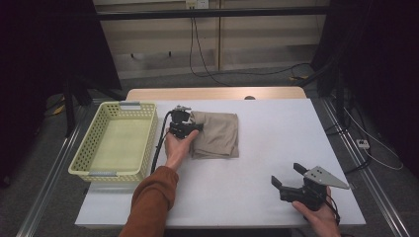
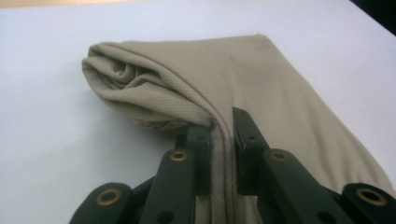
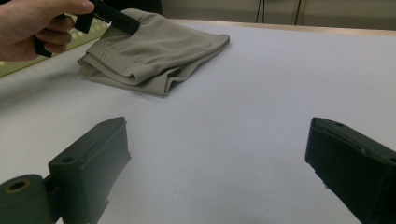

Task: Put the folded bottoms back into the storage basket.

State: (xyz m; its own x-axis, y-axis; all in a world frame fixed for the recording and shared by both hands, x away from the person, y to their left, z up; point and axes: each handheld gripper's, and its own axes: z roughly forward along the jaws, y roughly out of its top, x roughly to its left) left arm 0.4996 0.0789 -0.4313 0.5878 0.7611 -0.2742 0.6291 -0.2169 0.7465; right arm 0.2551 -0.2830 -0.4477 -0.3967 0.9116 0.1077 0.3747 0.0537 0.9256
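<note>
Now the left gripper (image 2: 223,135) pinches a raised fold at the near left edge of the folded beige cloth (image 1: 217,133), which lies mid-table just right of the yellow basket (image 1: 84,153); the right gripper (image 1: 289,177) waits wide and empty over bare white table (image 1: 276,143), well apart from the cloth

Even overhead light is brightening the white table (image 1: 257,148), the surroundings are lying dark, soft shadows are showing, and near jaws are blurring slightly.
</note>
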